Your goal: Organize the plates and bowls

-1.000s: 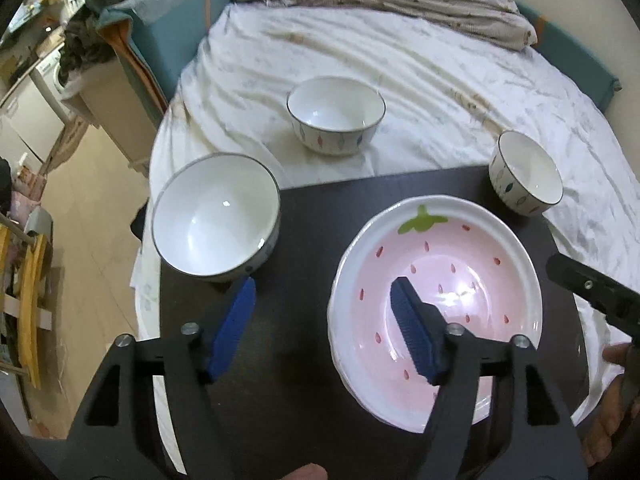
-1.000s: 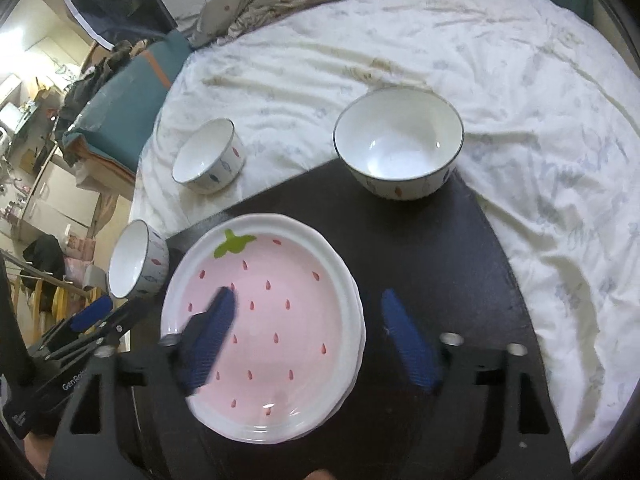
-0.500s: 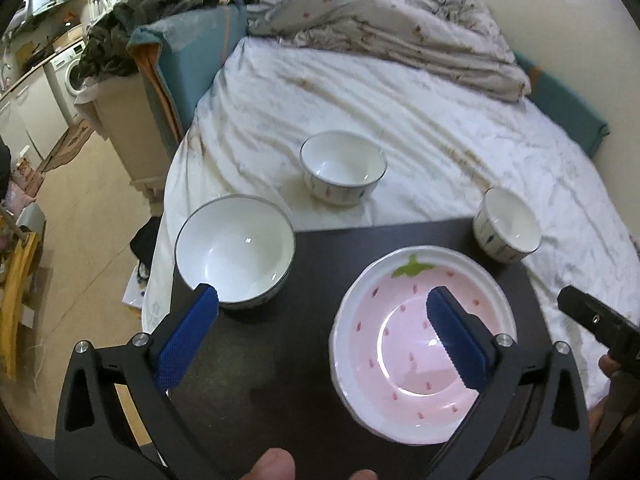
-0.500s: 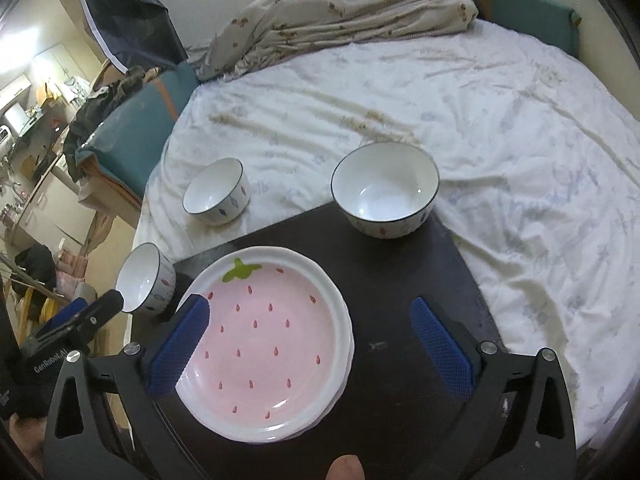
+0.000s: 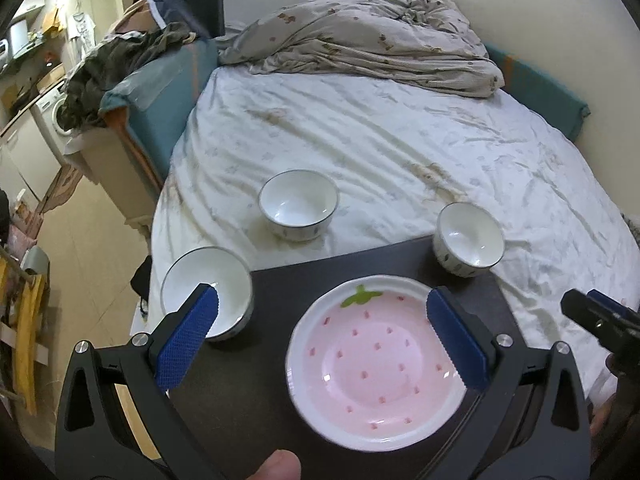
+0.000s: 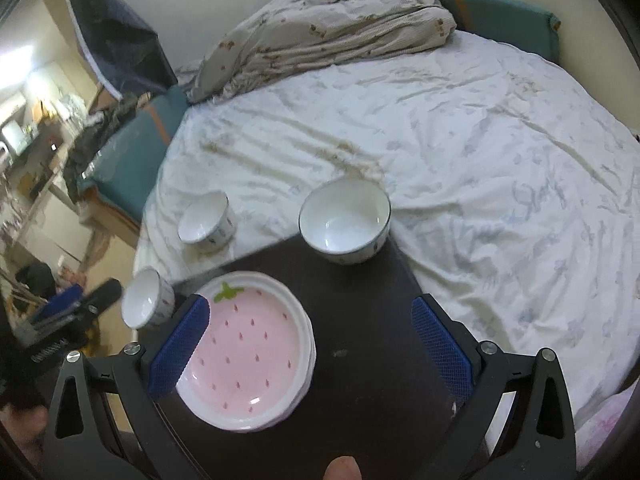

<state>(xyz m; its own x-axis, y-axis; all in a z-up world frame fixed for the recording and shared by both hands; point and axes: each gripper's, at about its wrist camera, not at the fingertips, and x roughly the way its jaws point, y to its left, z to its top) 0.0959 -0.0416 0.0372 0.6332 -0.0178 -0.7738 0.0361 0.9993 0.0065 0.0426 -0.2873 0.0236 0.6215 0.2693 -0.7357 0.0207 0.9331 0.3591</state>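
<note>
A pink strawberry plate [image 5: 376, 364] sits on a dark tabletop [image 5: 256, 396] by the bed [image 5: 380, 140], three white bowls around it. Left gripper [image 5: 320, 344] and right gripper [image 6: 308, 344] hover, fingers spread wide, holding nothing.

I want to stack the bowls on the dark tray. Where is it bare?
The dark tray is bare right of the pink strawberry plate, below the large white bowl. Its left edge is crowded: the small white bowl sits beside the plate.
</note>
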